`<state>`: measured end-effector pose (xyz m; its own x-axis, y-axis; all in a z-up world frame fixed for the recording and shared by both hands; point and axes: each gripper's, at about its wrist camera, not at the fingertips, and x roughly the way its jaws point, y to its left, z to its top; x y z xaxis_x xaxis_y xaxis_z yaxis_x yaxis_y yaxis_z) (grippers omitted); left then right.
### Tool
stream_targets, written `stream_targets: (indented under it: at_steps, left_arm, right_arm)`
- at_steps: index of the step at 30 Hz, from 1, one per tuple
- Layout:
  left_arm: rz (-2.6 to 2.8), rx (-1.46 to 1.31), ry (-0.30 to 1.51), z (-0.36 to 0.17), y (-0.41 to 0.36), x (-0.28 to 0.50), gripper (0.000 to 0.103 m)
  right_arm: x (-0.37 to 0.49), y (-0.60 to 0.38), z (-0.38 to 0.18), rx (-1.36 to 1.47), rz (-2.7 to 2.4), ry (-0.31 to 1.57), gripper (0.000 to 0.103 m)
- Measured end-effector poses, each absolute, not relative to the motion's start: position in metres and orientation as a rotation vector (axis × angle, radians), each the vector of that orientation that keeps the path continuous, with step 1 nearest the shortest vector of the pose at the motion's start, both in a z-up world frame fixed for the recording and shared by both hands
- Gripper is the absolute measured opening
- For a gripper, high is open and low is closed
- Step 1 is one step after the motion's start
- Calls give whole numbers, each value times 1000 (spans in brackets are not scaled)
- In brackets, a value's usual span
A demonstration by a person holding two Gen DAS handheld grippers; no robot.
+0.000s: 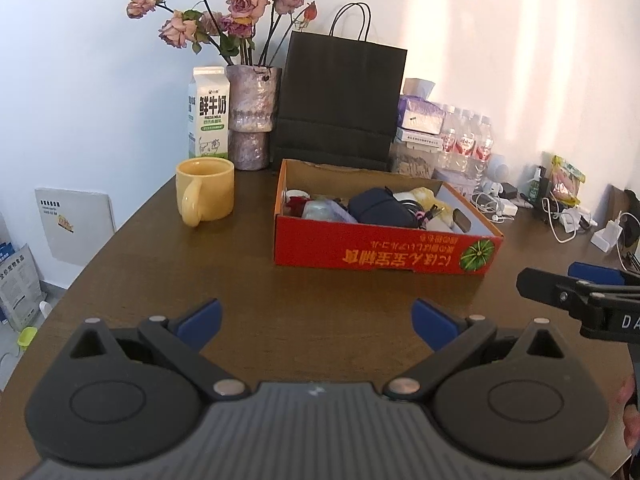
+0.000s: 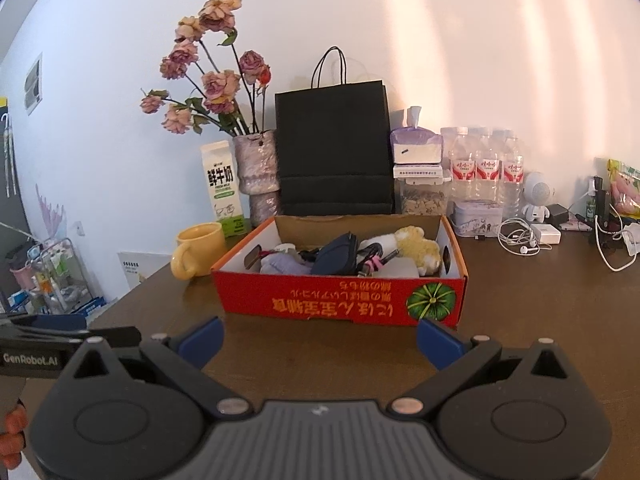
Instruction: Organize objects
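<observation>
Left wrist view: left gripper (image 1: 316,322) and right gripper (image 2: 319,340) both spread wide, holding nothing, before the red cardboard box (image 1: 384,250).

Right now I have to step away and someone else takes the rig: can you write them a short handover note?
Left tool: open, empty, above the table.
Right tool: open, empty, just before the red box.
Box holds a dark pouch, plush toy, cables and small items.
Yellow mug stands left of the box; earphones and chargers lie loose to its right.
Done: box partly filled. Left: probably the loose items.
</observation>
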<state>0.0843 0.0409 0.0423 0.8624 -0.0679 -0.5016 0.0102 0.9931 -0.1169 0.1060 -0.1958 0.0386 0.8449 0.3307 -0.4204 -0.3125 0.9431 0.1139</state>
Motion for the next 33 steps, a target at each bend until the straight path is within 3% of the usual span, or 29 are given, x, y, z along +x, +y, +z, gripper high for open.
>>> stream_targets:
  at_steps: [33]
  left_arm:
    - [-37,-104,524,45,39,81,103]
  right_arm:
    - [103,-196,38,44,336,450,103]
